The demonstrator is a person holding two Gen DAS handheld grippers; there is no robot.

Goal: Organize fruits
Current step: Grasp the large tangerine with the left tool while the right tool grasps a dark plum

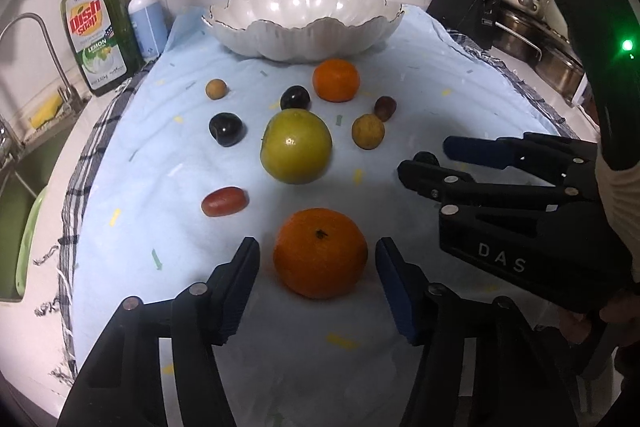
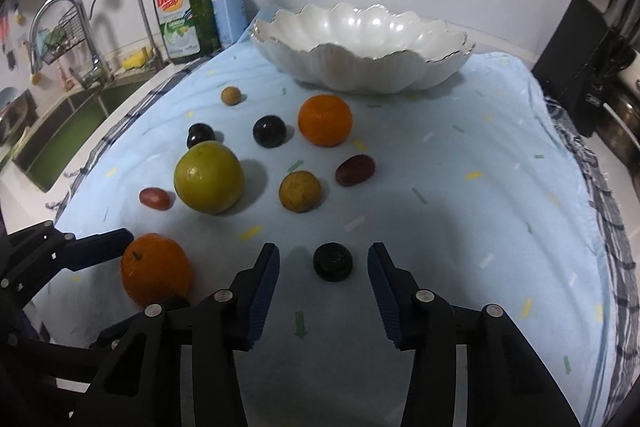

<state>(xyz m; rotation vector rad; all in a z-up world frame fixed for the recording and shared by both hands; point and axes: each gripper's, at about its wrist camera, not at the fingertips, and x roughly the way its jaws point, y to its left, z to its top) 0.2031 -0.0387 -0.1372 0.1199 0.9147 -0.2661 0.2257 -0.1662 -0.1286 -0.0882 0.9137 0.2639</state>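
On a kitchen counter draped with a pale blue cloth [image 1: 192, 155], the left gripper [image 1: 318, 283] sits low with its jaws spread wide on either side of the nearest orange [image 1: 320, 253], a clear gap showing between each blue pad and the peel. Beside it, the right gripper [image 2: 323, 281] is likewise spread, its fingers flanking a small dark fruit [image 2: 333, 261] without touching it; in the left wrist view that fruit is mostly hidden behind the right gripper's fingers. Past the grippers, a red grape [image 1: 224, 201] lies left of the orange, and a large green fruit [image 1: 296, 147] stands at mid-cloth. Around it sit a yellowish-brown fruit [image 1: 368, 131], a second reddish grape [image 1: 385, 108], two dark plums [image 1: 226, 129] [image 1: 295, 98], a small tan fruit [image 1: 216, 89] and a second orange [image 1: 336, 80], each apart from its neighbours. The right half of the cloth lies bare of fruit out to its rumpled edge, where a checked cloth [image 2: 616, 227] shows beneath. At the far edge rests a scalloped white bowl [image 2: 360, 67], with nothing seen inside. Behind it to the left stand a dish soap bottle [image 1: 96, 35] and a blue pump bottle [image 1: 147, 23], next to the sink [image 2: 52, 147].
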